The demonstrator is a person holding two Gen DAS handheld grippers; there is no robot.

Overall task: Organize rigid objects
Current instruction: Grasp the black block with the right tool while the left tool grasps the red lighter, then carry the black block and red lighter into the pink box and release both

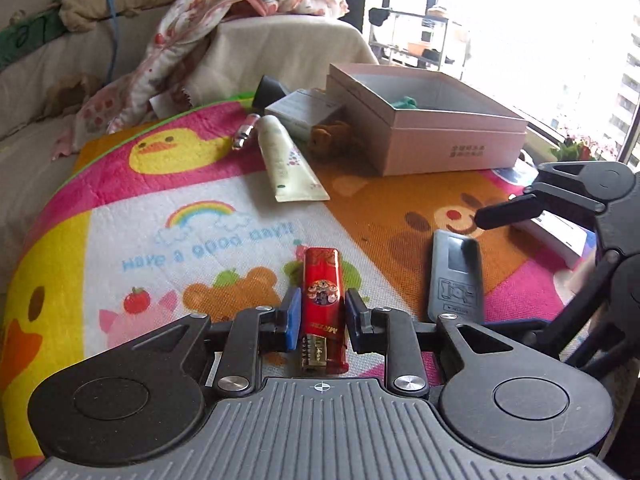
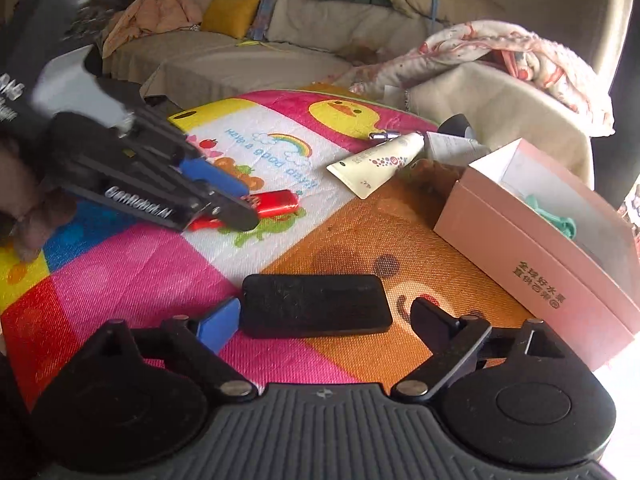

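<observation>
- The left hand-held gripper point(image 1: 320, 318) is seen clamped on a red lighter point(image 1: 323, 304), its blue pads pressed against the lighter's two long sides; the lighter lies on the white part of a bright cartoon mat point(image 1: 120, 216), beside the printed words "Have a good day!!".
- In the right wrist view the same left hand-held gripper point(image 2: 236, 204) is shown reaching in from the left, with the red lighter point(image 2: 276, 203) between its fingers.
- The right hand-held gripper point(image 2: 324, 322) is held wide apart; a flat black device point(image 2: 316, 310) lies crosswise on the mat point(image 2: 120, 272) between its fingers, and contact with the pads cannot be told.
- From the left wrist view that device point(image 1: 456, 280) is seen as grey with a small screen, just beside the right hand-held gripper point(image 1: 508, 210).
- An open pink cardboard box point(image 1: 452, 148) stands at the far right of the mat, with something green inside it.
- A cream squeeze tube point(image 1: 286, 160) lies near the box, and a small silver cylinder point(image 1: 244, 134) lies just beside the tube's cap.
- A white carton point(image 1: 304, 110) rests against the box's left side.
- A patterned blanket point(image 1: 224, 12) is draped over a sofa point(image 2: 240, 56) behind the mat.
</observation>
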